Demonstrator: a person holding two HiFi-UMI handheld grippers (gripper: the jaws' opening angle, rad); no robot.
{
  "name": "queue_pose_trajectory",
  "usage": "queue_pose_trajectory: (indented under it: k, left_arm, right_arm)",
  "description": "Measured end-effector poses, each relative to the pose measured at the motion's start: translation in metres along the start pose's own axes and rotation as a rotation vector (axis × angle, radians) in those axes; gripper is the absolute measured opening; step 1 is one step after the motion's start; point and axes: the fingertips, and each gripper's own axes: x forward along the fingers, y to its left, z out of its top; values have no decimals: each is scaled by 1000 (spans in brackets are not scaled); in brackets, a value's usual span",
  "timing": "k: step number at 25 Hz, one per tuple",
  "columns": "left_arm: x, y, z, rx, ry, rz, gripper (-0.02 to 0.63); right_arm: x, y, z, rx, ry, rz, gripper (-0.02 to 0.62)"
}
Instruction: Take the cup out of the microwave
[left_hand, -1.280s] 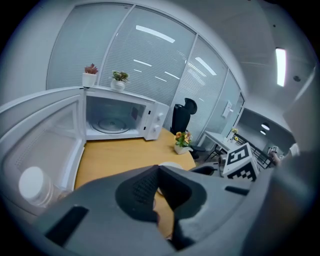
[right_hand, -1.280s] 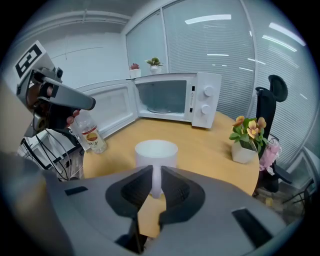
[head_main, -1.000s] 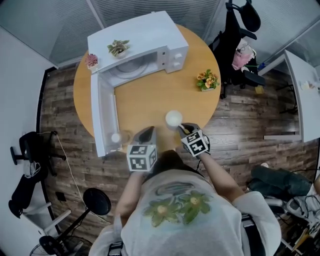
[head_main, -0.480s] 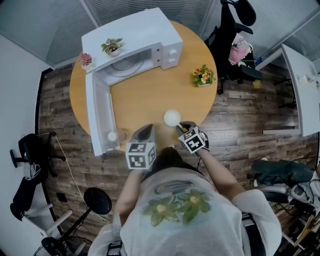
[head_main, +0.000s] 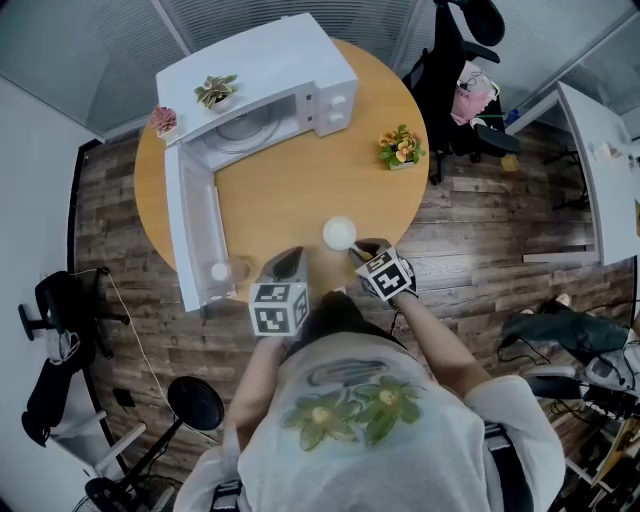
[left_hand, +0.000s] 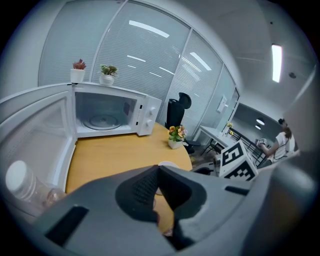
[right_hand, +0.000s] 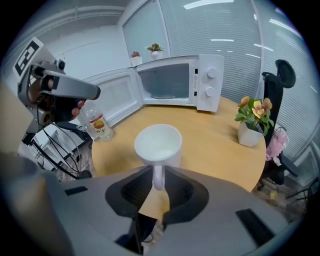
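Observation:
A white cup (head_main: 340, 232) (right_hand: 158, 144) stands upright over the near part of the round wooden table (head_main: 290, 190). My right gripper (head_main: 358, 250) (right_hand: 158, 176) is shut on its handle. Whether the cup rests on the table I cannot tell. The white microwave (head_main: 250, 90) (right_hand: 175, 82) (left_hand: 107, 112) stands at the far side with its door (head_main: 195, 225) swung open toward me on the left. Its turntable is bare. My left gripper (head_main: 290, 262) (left_hand: 158, 167) hovers just left of the cup, shut, with nothing between its fingers.
A clear plastic bottle (head_main: 225, 271) (right_hand: 97, 122) (left_hand: 20, 182) stands by the open door's near end. A small flower pot (head_main: 398, 150) (right_hand: 252, 122) sits at the table's right. Two little plants (head_main: 215, 92) top the microwave. A black office chair (head_main: 460, 60) stands beyond the table.
Only the head view has drifted a little. Both grippers and the cup keep their places by the table's near edge.

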Motion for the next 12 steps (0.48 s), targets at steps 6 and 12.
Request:
queue_pose_trajectory:
  k: [6,12]
  left_arm:
    - [1,-3,2,4,3,-11,2]
    - [1,-5,8,6,-15,-18,2]
  right_arm:
    - [-21,-4,10,32,-49,-12,67]
    - [-52,-8,35,68,-157,-60,67]
